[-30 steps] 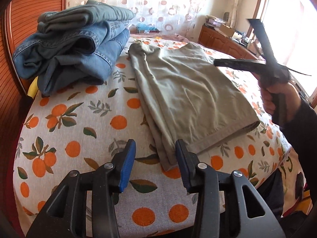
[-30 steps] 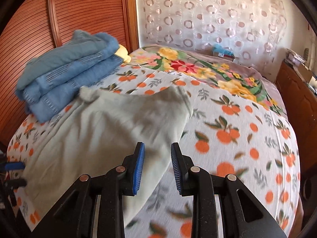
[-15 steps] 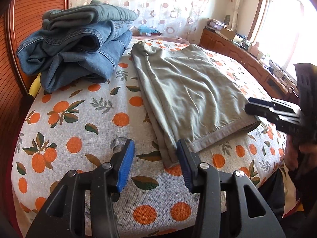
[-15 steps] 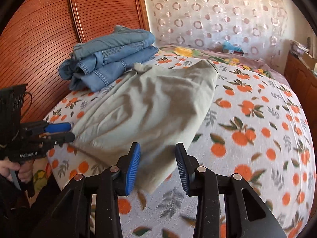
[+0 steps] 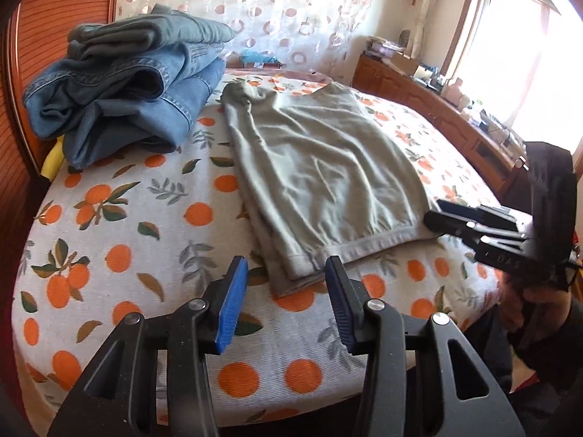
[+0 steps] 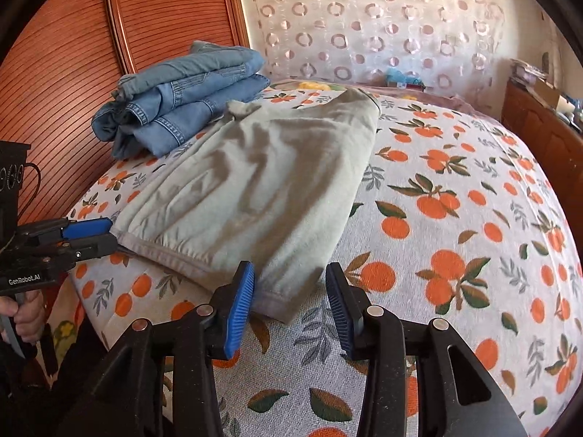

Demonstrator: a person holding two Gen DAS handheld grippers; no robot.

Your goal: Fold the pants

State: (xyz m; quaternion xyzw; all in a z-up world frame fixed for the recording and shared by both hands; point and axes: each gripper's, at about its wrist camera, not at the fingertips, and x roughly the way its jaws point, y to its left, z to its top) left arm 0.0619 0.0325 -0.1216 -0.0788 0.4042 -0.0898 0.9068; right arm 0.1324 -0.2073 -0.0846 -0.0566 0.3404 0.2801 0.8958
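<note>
Grey-green pants (image 5: 320,167) lie folded lengthwise on the orange-print bed cover (image 5: 120,240), hem end towards me; they also show in the right wrist view (image 6: 262,189). My left gripper (image 5: 286,300) is open and empty, its tips just short of the near left hem corner. It shows in the right wrist view (image 6: 91,235) beside that corner. My right gripper (image 6: 289,304) is open and empty, its jaws either side of the near right hem corner. It shows in the left wrist view (image 5: 442,215) at the hem's right end.
A stack of folded blue jeans (image 5: 124,91) sits at the back left by the wooden headboard (image 6: 73,73); the stack also shows in the right wrist view (image 6: 182,98). A wooden dresser (image 5: 455,109) with clutter runs along the right under the window. The bed edge is just below both grippers.
Both grippers have come in low to the near hem of the pants. The right gripper dropped from above the pants to the right hem corner. Both stayed open.
</note>
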